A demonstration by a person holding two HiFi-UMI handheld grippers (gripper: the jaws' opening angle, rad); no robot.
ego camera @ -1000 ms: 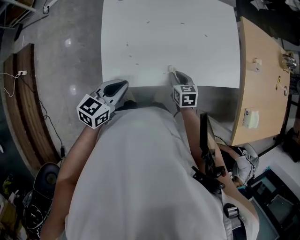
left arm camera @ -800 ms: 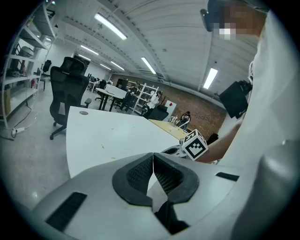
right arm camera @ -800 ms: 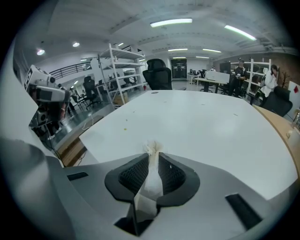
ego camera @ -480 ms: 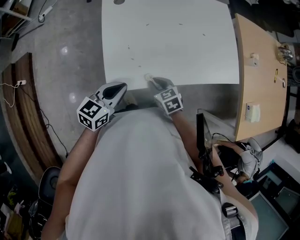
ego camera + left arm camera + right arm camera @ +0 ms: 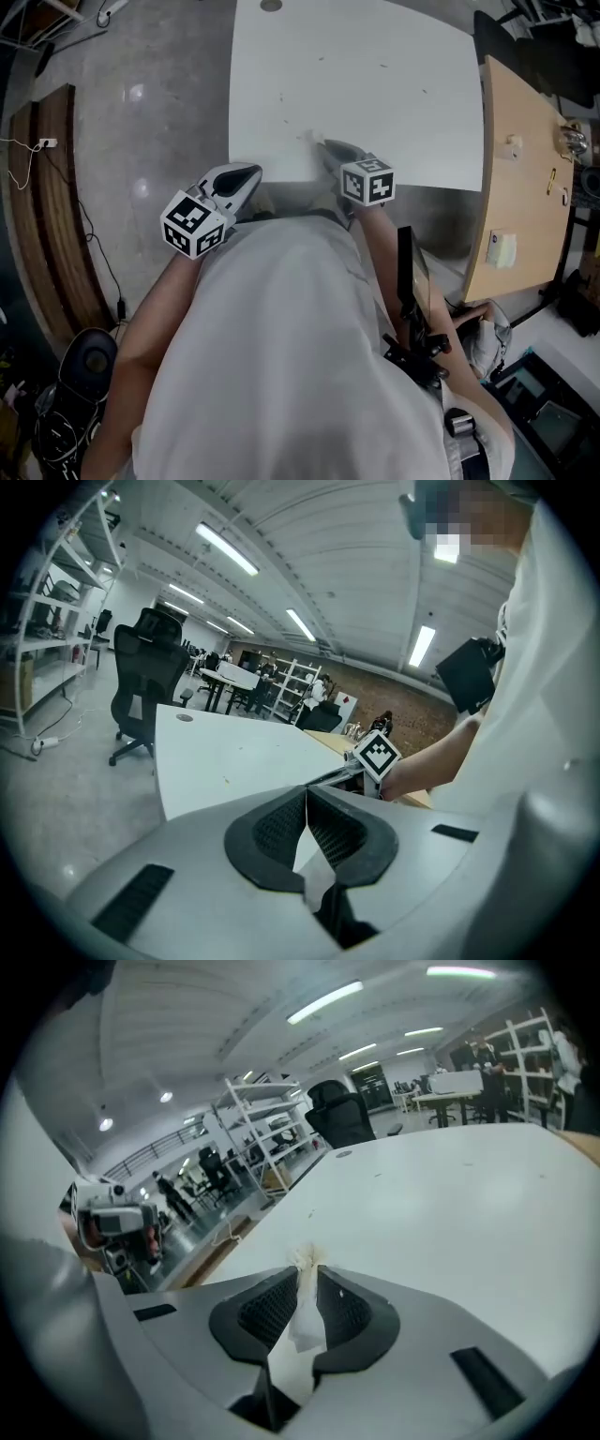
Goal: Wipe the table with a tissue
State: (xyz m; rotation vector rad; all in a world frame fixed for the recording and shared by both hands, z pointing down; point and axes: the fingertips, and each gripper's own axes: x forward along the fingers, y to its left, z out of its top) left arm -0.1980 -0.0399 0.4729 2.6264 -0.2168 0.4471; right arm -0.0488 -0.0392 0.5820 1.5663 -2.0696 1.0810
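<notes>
A white table (image 5: 375, 84) fills the upper middle of the head view, with small dark specks (image 5: 286, 97) on it. My right gripper (image 5: 322, 145) is over the table's near edge, shut on a crumpled white tissue (image 5: 302, 1309); the tissue's tip (image 5: 308, 138) touches the tabletop near the front left corner. My left gripper (image 5: 246, 175) hovers just off the table's near left corner, jaws shut with nothing between them (image 5: 307, 803).
A wooden desk (image 5: 525, 178) stands right of the table with small items on it. Grey floor (image 5: 150, 103) lies to the left, with a dark wooden strip (image 5: 47, 216) and cables. An office chair (image 5: 145, 682) stands beyond the table's far side.
My right gripper has swept the tissue leftward along the table's near edge, toward the front left corner. The left gripper has stayed where it was.
</notes>
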